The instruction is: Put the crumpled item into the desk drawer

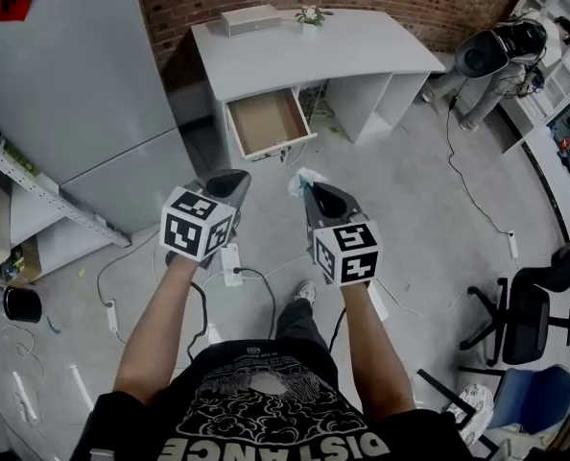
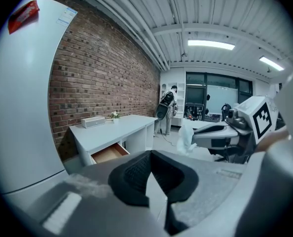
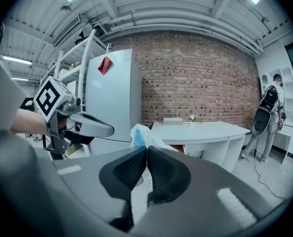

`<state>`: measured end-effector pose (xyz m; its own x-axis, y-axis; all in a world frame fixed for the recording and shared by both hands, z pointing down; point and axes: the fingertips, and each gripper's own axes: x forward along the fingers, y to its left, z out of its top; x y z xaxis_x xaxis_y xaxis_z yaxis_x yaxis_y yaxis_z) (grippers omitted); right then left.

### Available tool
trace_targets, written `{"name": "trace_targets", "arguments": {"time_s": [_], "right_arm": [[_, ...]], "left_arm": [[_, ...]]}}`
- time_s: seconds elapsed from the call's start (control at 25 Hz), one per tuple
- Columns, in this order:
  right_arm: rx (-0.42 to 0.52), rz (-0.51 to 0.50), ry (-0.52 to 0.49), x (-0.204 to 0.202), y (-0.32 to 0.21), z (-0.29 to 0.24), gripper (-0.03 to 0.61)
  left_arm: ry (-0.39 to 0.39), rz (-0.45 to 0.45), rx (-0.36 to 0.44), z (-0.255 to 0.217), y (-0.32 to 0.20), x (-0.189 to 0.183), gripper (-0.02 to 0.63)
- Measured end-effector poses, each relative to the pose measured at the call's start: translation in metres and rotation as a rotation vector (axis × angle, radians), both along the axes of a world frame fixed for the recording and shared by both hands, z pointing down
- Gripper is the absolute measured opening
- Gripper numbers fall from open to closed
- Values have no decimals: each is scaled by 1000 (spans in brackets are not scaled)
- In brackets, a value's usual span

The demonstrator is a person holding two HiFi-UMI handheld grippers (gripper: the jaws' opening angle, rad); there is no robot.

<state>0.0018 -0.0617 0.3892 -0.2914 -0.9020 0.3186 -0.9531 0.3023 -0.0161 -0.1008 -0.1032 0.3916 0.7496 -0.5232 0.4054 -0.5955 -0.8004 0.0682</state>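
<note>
Tissue (image 1: 298, 181), crumpled, pinched in right tool (image 1: 313, 192), left tool (image 1: 229, 181) clenched empty, drawer (image 1: 266, 123) open under the surface (image 1: 362, 46).

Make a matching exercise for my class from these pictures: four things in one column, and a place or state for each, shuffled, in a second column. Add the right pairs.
Column A
1. drawer
2. tissue
3. flowers
4. left gripper

Column B
a. standing on top of the desk
b. pinched in the right gripper
c. pulled open
d. shut, with nothing in it

Pairs: 1-c, 2-b, 3-a, 4-d
</note>
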Motion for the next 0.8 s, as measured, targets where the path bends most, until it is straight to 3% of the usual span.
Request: {"name": "trace_targets", "arguments": {"time_s": [0.8], "right_arm": [[-61, -171, -4, 94, -137, 8, 8]], "left_arm": [[-29, -173, -69, 10, -119, 78, 3]]}}
